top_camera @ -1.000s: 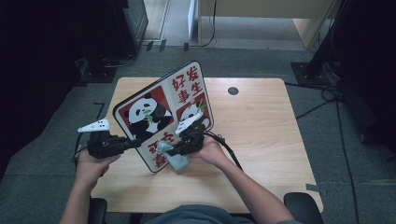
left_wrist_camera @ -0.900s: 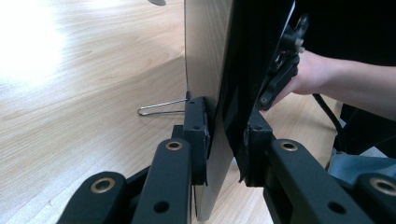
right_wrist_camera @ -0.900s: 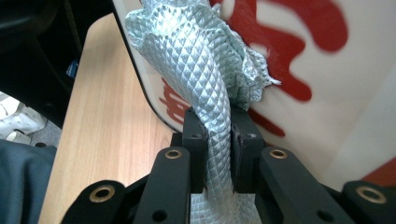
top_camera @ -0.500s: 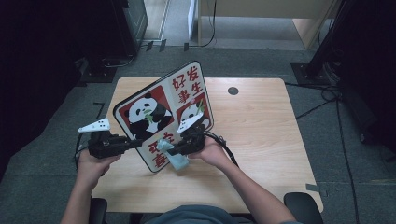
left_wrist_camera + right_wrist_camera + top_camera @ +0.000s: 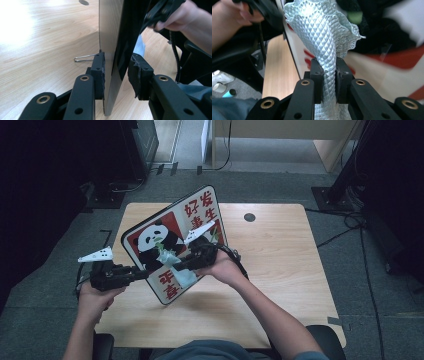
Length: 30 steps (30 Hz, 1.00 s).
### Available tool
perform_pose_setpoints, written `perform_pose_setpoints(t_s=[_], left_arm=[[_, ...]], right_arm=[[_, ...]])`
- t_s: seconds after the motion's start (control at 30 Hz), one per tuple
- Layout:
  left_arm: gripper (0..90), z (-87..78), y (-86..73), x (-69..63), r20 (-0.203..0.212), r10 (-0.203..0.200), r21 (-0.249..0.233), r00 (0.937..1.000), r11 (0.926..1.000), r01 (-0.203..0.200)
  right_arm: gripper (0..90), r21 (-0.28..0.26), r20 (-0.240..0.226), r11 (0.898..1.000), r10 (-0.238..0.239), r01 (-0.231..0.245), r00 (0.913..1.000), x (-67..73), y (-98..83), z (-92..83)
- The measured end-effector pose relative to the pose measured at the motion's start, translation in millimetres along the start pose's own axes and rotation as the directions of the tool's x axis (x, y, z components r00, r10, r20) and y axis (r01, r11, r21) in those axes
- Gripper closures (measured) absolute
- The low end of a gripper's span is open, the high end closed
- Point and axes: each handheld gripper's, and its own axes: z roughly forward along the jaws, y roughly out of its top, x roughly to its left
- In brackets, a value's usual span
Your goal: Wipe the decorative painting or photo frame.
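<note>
A board (image 5: pixel 200 210) with a panda picture and red characters stands tilted over the wooden table (image 5: pixel 280 250). My left gripper (image 5: pixel 142 272) is shut on its lower left edge; in the left gripper view the pads sit on both faces of the board (image 5: pixel 110 30), left gripper (image 5: pixel 116 72). My right gripper (image 5: pixel 175 265) is shut on a pale blue-green textured cloth (image 5: pixel 182 275) and holds it against the board's printed face. In the right gripper view the cloth (image 5: pixel 322 32) bunches up from between the jaws of the right gripper (image 5: pixel 328 75), with the blurred board (image 5: pixel 372 62) behind it.
A round dark cable hole (image 5: pixel 249 217) sits near the table's far edge. A thin metal wire loop (image 5: pixel 83 58) pokes out behind the board, just over the tabletop. Dark equipment and cables (image 5: pixel 350 215) surround the table on the grey floor.
The right gripper has slid the cloth a little up and left across the board's face. The left gripper and the board have hardly moved.
</note>
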Motion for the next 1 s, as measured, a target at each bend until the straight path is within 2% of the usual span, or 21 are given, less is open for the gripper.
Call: perform_pose_setpoints(t_s=[0.17,0.5,0.73,1.0], left_arm=[[68.6,-5.0,-1.8,-1.2,0.008,-0.007,-0.008,0.9999,0.9999,0.007],[69.9,-18.4,-9.2,-3.0,-0.023,-0.016,-0.021,0.9996,0.9997,0.015],[72.1,-29.0,-14.1,-2.8,-0.040,-0.024,-0.057,0.9989,0.9982,0.022],[78.1,-30.1,-8.6,5.5,-0.053,-0.018,-0.048,0.9984,0.9987,0.015]], right_arm=[[80.1,-0.001,-0.003,1.000,-0.025,0.025,0.9997,7.2,28.1,-7.1],[80.0,-0.003,-0.013,0.996,-0.089,0.089,0.9959,24.0,78.1,-14.9],[80.0,-0.021,-0.028,0.995,-0.097,0.097,0.9949,30.8,98.4,-14.2],[80.0,-0.014,-0.031,0.994,-0.107,0.107,0.9938,40.3,118.6,-16.1]])
